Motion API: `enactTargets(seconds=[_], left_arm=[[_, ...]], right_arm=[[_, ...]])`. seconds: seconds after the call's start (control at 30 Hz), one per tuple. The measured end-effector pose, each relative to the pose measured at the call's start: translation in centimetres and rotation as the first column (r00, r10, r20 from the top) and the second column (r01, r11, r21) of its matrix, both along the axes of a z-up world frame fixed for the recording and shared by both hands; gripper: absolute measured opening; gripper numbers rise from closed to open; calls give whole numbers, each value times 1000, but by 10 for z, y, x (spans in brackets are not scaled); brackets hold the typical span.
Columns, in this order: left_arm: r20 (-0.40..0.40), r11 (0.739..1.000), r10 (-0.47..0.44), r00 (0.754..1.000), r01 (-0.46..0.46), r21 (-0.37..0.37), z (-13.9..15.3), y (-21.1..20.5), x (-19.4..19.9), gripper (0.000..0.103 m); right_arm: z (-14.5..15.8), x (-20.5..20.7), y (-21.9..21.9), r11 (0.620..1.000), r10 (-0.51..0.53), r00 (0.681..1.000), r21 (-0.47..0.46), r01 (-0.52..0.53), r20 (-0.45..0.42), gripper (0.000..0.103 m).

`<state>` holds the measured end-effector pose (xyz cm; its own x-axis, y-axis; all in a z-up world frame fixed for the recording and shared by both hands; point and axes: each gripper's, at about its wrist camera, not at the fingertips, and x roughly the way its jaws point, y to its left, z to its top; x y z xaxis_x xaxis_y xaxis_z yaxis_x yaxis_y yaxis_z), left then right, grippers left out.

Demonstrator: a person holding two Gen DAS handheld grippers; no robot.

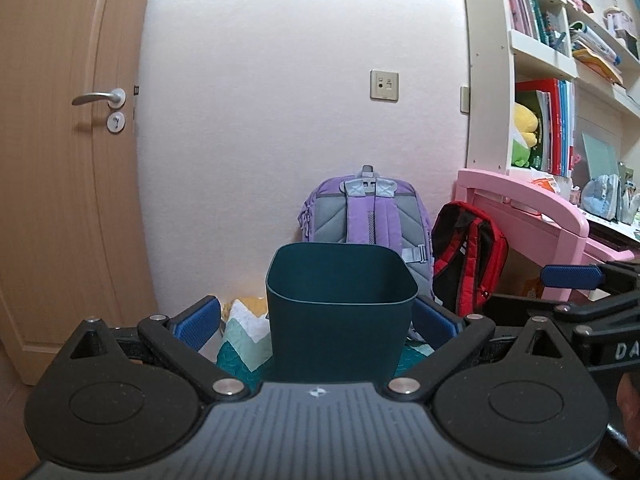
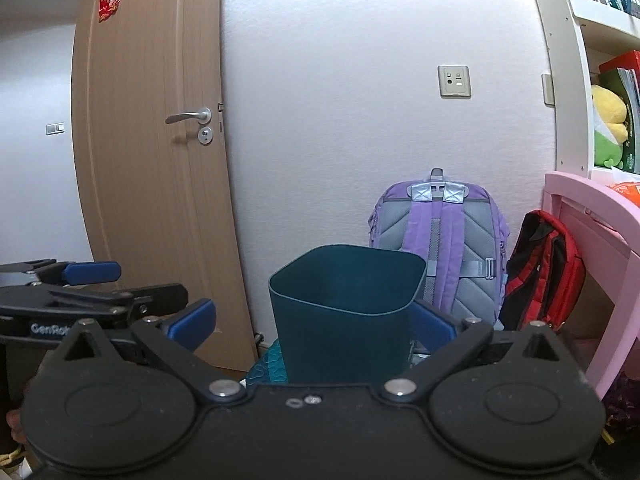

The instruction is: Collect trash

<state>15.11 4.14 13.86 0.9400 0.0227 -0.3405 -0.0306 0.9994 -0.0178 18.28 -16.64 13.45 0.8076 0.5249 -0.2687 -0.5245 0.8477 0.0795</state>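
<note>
A dark teal waste bin (image 1: 340, 312) stands upright on a quilted teal and white cloth (image 1: 240, 332). In the left wrist view it sits between the blue pads of my left gripper (image 1: 316, 316), which is open wide, with a gap on the left side. The right wrist view shows the same bin (image 2: 344, 320) between the spread fingers of my right gripper (image 2: 312, 320), also open, pads not pressing. Each gripper shows at the edge of the other's view. I see no loose trash, and the bin's bottom is hidden.
A purple and grey backpack (image 1: 364, 216) leans on the white wall behind the bin. A red and black bag (image 1: 468, 256) hangs by a pink desk (image 1: 532, 208). A white bookshelf (image 1: 540, 60) stands at the right, a wooden door (image 2: 152, 160) at the left.
</note>
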Motion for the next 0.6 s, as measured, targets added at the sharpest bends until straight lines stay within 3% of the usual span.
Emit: enactTargets(seconds=[0.6], left_arm=[[2,999,-4,1000,5,-53,1,3,-14,102]], right_arm=[[0,-7,-6,1000,-12,1000,26,12,1,103]])
